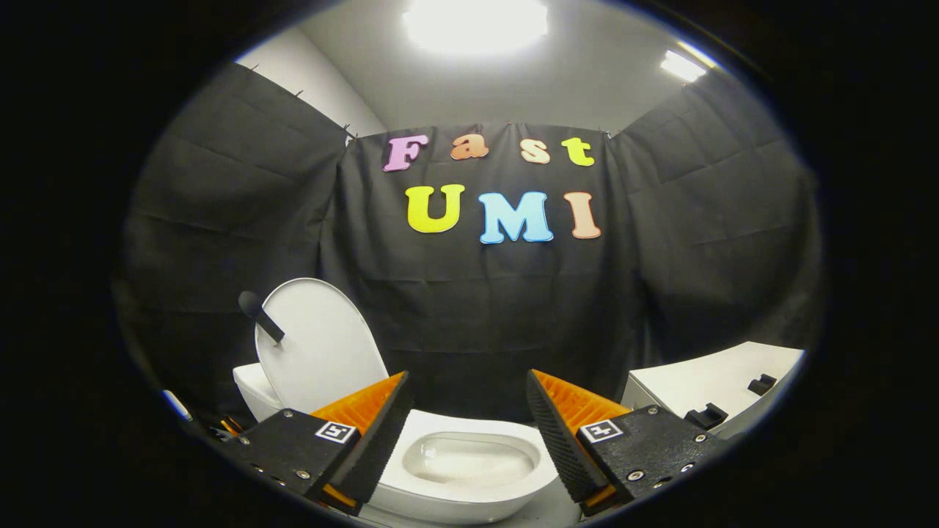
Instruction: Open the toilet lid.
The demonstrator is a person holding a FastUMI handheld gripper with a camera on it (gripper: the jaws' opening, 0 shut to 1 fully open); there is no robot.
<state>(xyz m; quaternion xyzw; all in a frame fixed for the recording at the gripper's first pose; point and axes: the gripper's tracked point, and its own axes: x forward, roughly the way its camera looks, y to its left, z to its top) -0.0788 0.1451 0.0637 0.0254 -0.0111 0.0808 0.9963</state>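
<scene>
The gripper (466,433) is hanging wide open, holding nothing. Beyond its left finger the toilet lid (319,352) is standing raised over the bowl (469,469). It looks a light, stiff, slippery plastic; its black handle (260,315) is likely offering the surest hold.

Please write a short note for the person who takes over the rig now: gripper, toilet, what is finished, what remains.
Gripper: open, fingers apart, holding nothing, hovering above the toilet bowl.
Toilet lid: raised, standing upright at the back of the bowl, beyond the left finger; a dark handle sticks out from it.
White cabinet: beyond the right finger.
Done: the lid looks open.
Left: probably nothing; just pull the gripper away.
</scene>
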